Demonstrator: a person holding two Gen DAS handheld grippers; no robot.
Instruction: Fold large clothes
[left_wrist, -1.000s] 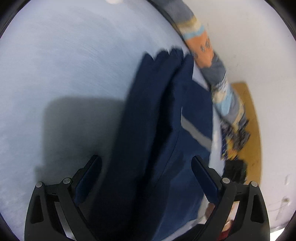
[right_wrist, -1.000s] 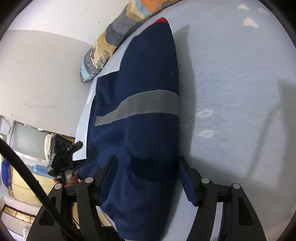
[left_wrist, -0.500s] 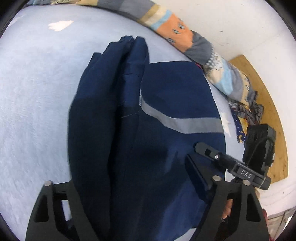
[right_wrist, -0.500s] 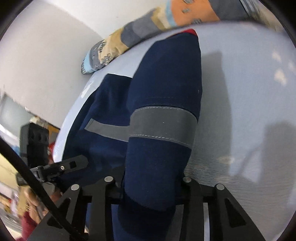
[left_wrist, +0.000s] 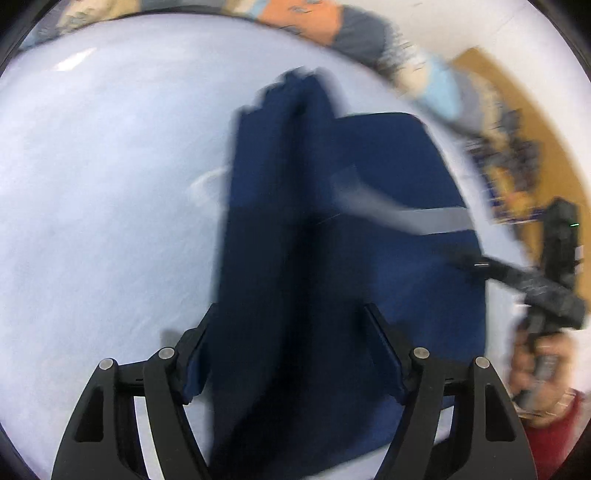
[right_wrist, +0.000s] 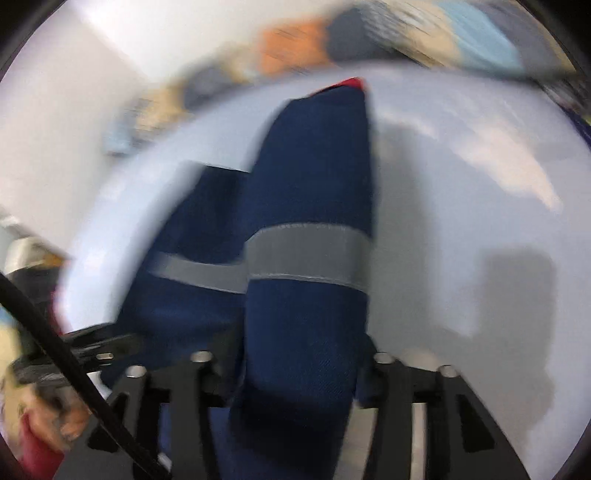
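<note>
A large navy garment (left_wrist: 388, 177) with a grey reflective stripe (left_wrist: 436, 219) lies partly folded on a pale blue bed sheet (left_wrist: 110, 206). My left gripper (left_wrist: 291, 325) has its fingers on either side of a raised fold of the navy cloth and grips it. My right gripper (right_wrist: 295, 354) is shut on another thick fold of the same garment (right_wrist: 310, 206), whose stripe (right_wrist: 306, 251) wraps over the fold. The right gripper (left_wrist: 517, 277) also shows in the left wrist view at the garment's right edge. Both views are motion-blurred.
A patterned patchwork quilt (left_wrist: 424, 70) lies rolled along the far edge of the bed. A white wall (right_wrist: 92, 74) stands behind it. A wooden board (left_wrist: 546, 122) lies past the right edge. The holder's hand and red sleeve (left_wrist: 546, 417) show at lower right.
Both grippers have closed on folds of the navy garment and lifted them. The views have swung and blurred with the motion.
</note>
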